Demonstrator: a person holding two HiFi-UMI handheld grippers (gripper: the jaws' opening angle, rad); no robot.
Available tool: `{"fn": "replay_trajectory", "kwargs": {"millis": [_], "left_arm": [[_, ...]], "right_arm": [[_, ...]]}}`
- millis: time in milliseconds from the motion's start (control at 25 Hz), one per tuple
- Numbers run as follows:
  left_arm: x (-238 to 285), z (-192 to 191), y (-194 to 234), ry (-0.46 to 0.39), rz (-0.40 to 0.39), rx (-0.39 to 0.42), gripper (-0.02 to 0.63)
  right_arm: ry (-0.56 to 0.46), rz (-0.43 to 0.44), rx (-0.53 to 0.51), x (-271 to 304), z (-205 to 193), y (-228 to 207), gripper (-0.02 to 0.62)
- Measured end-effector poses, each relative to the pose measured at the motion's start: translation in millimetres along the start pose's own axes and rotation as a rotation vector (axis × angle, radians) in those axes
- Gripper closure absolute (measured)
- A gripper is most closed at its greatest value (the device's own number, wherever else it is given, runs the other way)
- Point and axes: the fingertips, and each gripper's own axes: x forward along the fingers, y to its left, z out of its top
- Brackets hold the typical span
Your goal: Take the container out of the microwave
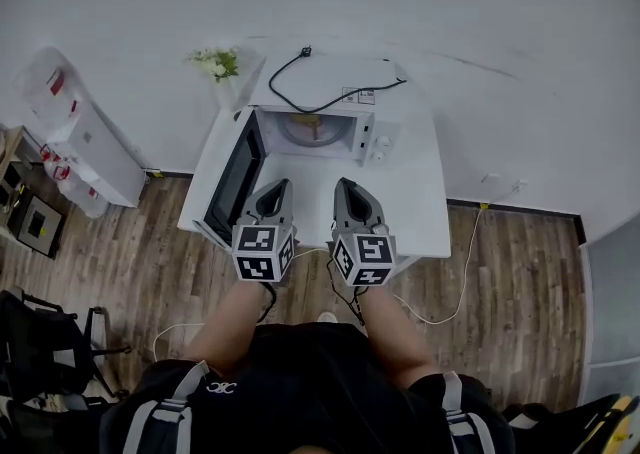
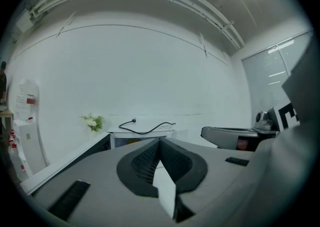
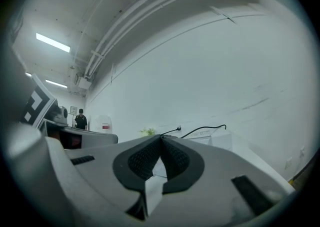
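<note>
A white microwave (image 1: 372,132) stands on a white table (image 1: 425,207), its dark door (image 1: 236,177) swung open to the left. Inside it sits a tan container (image 1: 305,127) on the turntable. My left gripper (image 1: 279,185) and right gripper (image 1: 345,184) are held side by side over the table's front part, both pointing at the open cavity and short of it. Both are shut with nothing between the jaws. In the left gripper view the jaws (image 2: 160,141) meet at the tip, with the microwave (image 2: 125,140) beyond. The right gripper view shows the same for its jaws (image 3: 161,137).
A black power cable (image 1: 325,102) lies on top of the microwave. A vase of white flowers (image 1: 216,63) stands at the table's back left corner. A water dispenser (image 1: 75,132) is against the wall to the left. A white cord (image 1: 455,292) trails over the wooden floor.
</note>
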Motion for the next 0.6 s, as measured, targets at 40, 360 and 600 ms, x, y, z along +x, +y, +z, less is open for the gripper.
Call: {"fn": "replay_trajectory", "kwargs": {"millis": [40, 360, 600], "left_arm": [[7, 0, 1, 0.002, 0.008, 0.000, 0.592], [47, -10, 32, 0.018, 0.064, -0.035, 0.592], [73, -27, 57, 0.023, 0.072, -0.055, 0.592]], "right_arm": [[0.009, 0.016, -0.002, 9, -1, -4, 0.589], [0.080, 0.129, -0.184, 72, -25, -8, 0.589], [0.168, 0.173, -0.535, 120, -68, -4, 0.589]]}}
